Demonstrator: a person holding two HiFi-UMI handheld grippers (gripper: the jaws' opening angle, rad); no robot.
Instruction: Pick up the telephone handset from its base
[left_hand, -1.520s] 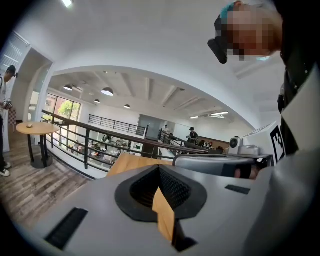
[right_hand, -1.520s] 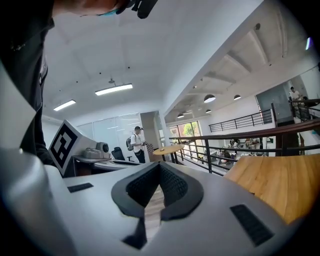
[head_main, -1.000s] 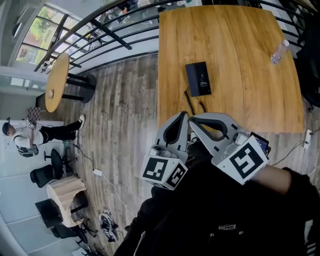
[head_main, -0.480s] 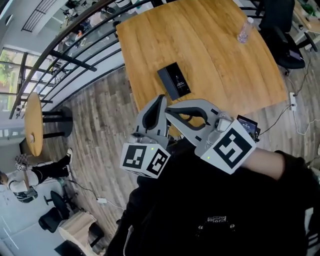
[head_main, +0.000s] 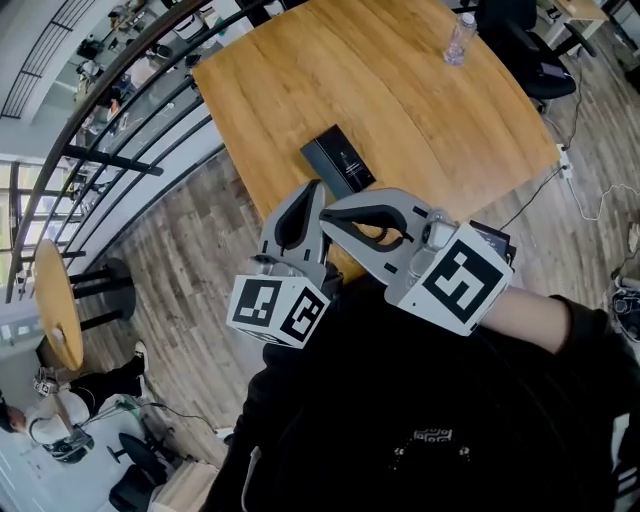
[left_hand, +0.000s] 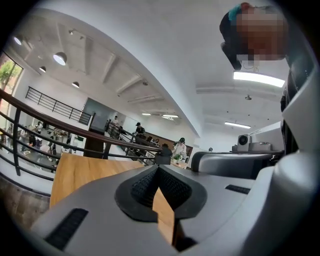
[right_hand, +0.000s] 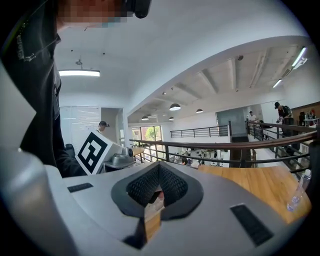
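The black telephone lies flat near the front-left edge of the wooden table, its cord running toward that edge. Both grippers are held close to my chest, short of the table and just below the phone in the head view. My left gripper points up toward the phone with its jaws shut and nothing between them. My right gripper points leftward across it, jaws shut as well and empty. Neither gripper view shows the phone.
A clear water bottle stands at the table's far right corner, also seen in the right gripper view. A black railing runs left of the table. An office chair and floor cables lie to the right.
The head view has swung, so the table and phone have slid left in the picture and tilted. Both grippers stay shut near my body and have shifted sideways together.
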